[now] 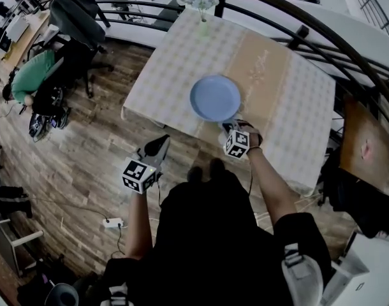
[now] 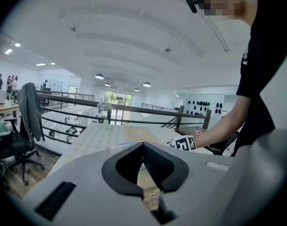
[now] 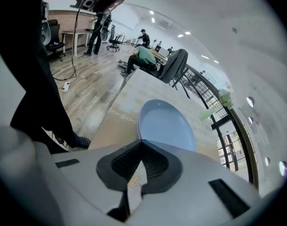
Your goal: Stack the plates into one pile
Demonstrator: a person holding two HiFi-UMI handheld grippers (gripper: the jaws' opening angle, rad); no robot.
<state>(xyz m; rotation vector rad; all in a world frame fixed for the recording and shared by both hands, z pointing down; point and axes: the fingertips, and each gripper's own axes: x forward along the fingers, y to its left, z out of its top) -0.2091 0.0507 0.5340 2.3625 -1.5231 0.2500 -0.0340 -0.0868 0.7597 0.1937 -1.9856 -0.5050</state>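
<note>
The left gripper (image 1: 157, 146) hung shut and empty short of the table (image 1: 290, 101), seemingly unneeded, while the right gripper (image 1: 229, 130), shut on nothing, sat just behind the plates (image 1: 215, 98), which looked already stacked ahead of its tips.

We count one plate pile (image 1: 215, 98), one table (image 1: 290, 101), one vase (image 1: 203, 19), one left gripper (image 1: 161, 143), one right gripper (image 1: 230, 127). Plates within pile: undetermined.

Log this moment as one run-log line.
plates: round blue plate pile on checked-cloth table | left gripper: shut, empty, off table | right gripper: shut, empty, beside pile's near rim
</note>
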